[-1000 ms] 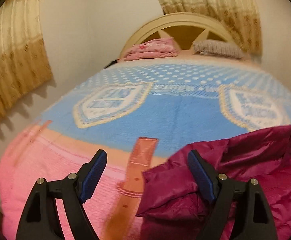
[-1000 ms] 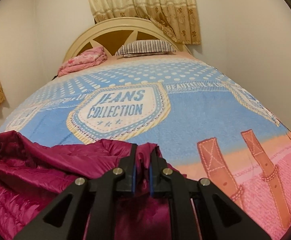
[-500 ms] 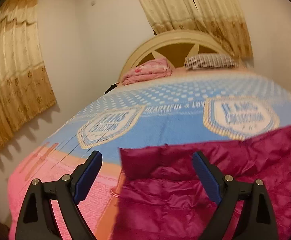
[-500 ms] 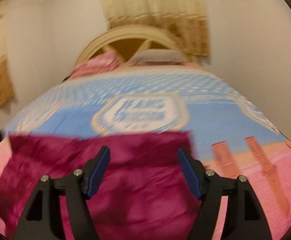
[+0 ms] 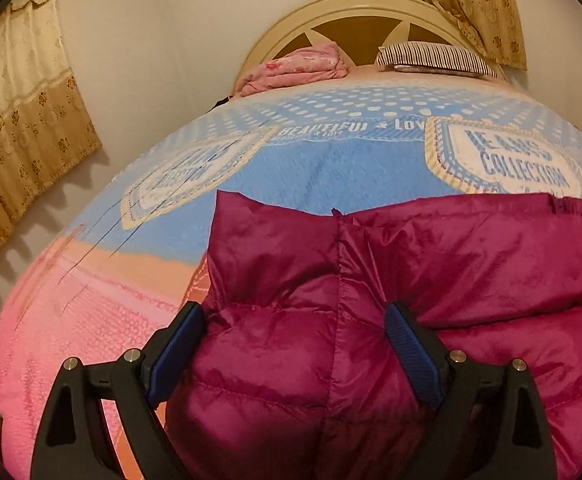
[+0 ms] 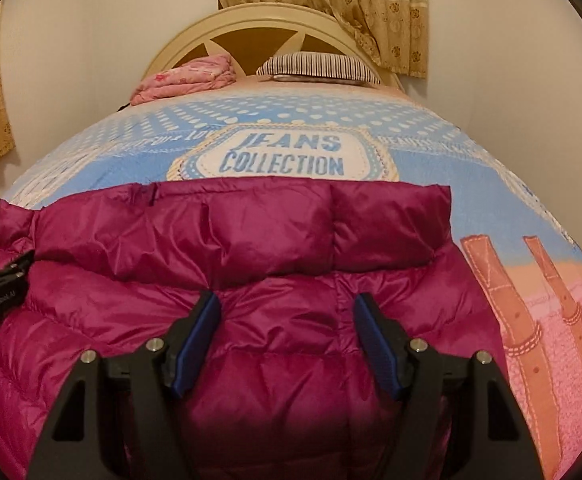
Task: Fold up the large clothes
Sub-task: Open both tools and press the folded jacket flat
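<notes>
Both grippers, left (image 5: 293, 344) and right (image 6: 287, 336), hung spread above the slick puffy jacket (image 6: 251, 240), the right's jaws having just been opening with nothing pinched between them; its folded band at 12 o'clock looked likely to spring back.

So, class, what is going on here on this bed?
A person with a handheld gripper in each hand is folding a magenta puffer jacket on a bed covered by a blue and pink "Jeans Collection" blanket. The jacket lies spread flat, its top edge doubled over. Both the left gripper and the right gripper hang open over the jacket, gripping nothing; the right one's jaws have just opened. A folded pink blanket and a striped pillow sit by the headboard.
</notes>
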`<state>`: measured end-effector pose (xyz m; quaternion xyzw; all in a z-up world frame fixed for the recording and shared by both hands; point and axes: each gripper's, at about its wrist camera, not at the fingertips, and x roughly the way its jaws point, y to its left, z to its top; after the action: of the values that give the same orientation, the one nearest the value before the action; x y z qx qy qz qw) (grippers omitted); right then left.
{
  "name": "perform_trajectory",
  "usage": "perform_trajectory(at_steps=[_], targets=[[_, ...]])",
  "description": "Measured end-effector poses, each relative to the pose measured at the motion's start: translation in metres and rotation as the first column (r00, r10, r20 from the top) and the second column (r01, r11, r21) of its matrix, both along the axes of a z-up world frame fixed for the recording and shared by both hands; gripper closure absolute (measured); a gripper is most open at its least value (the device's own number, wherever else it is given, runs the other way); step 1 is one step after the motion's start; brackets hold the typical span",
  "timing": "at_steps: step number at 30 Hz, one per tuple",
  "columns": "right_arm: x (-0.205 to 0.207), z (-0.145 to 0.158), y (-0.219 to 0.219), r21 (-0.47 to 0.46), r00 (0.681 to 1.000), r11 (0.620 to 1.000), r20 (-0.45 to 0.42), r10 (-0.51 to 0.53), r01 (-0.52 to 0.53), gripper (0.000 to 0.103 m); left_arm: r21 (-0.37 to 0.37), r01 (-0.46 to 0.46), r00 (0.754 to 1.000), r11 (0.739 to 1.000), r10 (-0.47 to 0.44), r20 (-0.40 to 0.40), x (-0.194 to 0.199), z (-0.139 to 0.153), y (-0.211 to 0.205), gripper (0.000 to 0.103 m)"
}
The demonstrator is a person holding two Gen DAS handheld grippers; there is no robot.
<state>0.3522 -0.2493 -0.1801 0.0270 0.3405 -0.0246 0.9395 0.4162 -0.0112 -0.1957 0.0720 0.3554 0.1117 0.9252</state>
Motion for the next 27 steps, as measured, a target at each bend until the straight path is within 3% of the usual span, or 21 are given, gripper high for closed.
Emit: perform_trajectory(at_steps=[27], targets=[[0.010, -0.018, 0.000, -0.003, 0.995, 1.000, -0.090, -0.031, 0.031, 0.028, 0.047, 0.019, 0.996, 0.999, -0.014, -0.087, 0.012, -0.013, -0.008, 0.006]])
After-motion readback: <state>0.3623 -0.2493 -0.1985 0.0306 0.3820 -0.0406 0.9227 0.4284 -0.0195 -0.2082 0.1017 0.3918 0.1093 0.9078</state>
